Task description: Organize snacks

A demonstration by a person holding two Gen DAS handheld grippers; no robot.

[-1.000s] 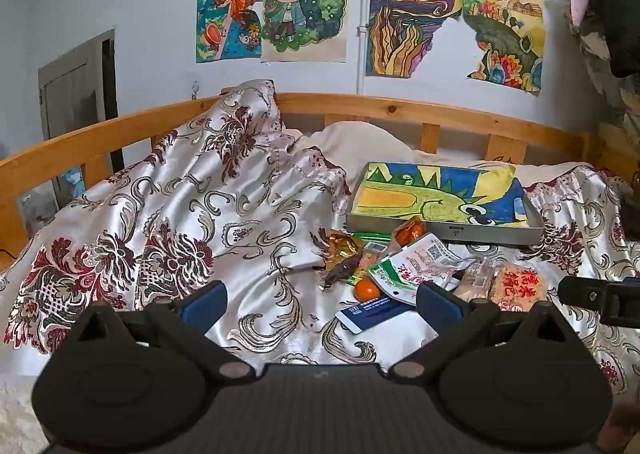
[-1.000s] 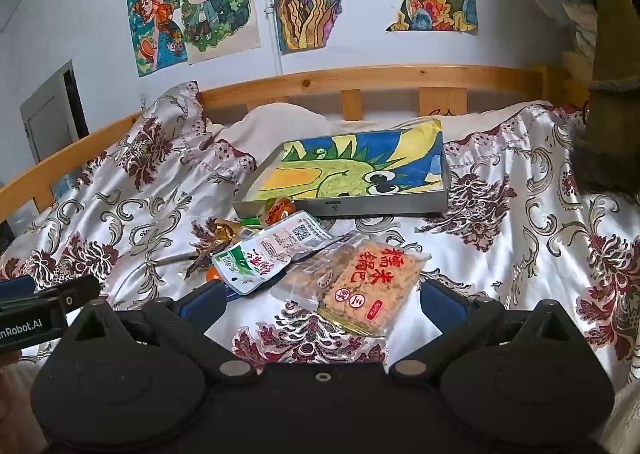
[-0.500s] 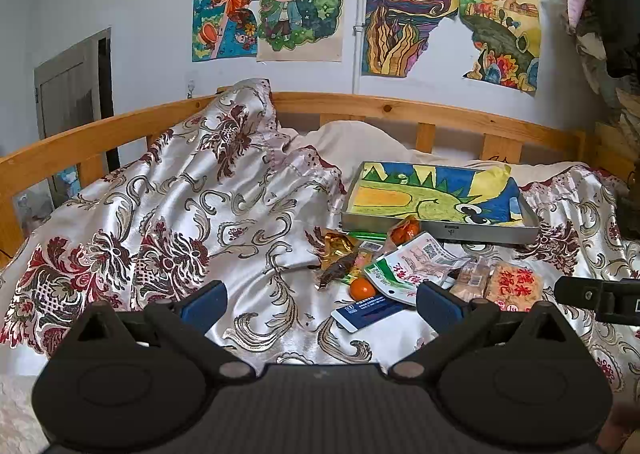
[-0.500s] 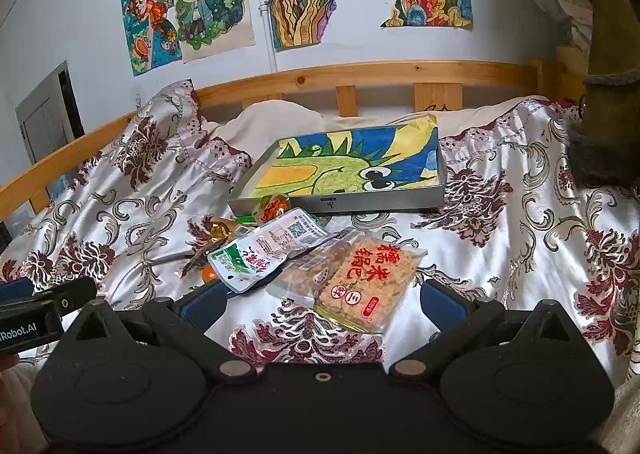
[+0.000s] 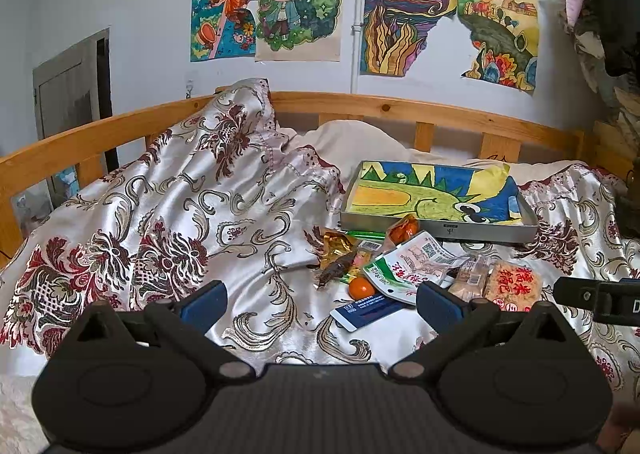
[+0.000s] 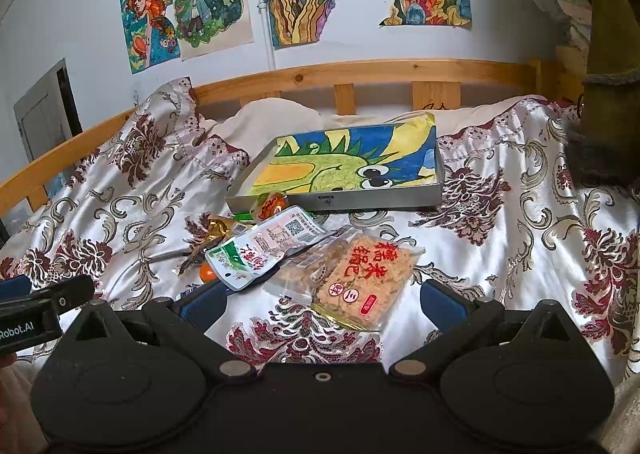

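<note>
Grey tray [image 6: 340,201] holds only a dragon drawing [image 6: 348,170]; snacks [image 6: 304,254] beside it; both grippers' fingers wide.

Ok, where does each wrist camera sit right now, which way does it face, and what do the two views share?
Left wrist: low over the quilt, left of the snack pile, facing the headboard; own open left gripper shows, right gripper's finger at far right.
Right wrist: closer, the rice cracker pack between the fingers of the open right gripper; left gripper's finger at far left.
Shared: snacks, grey tray, wall drawings.

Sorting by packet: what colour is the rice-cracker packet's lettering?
Red lettering on the clear rice-cracker packet, clearest in the right wrist view.
</note>
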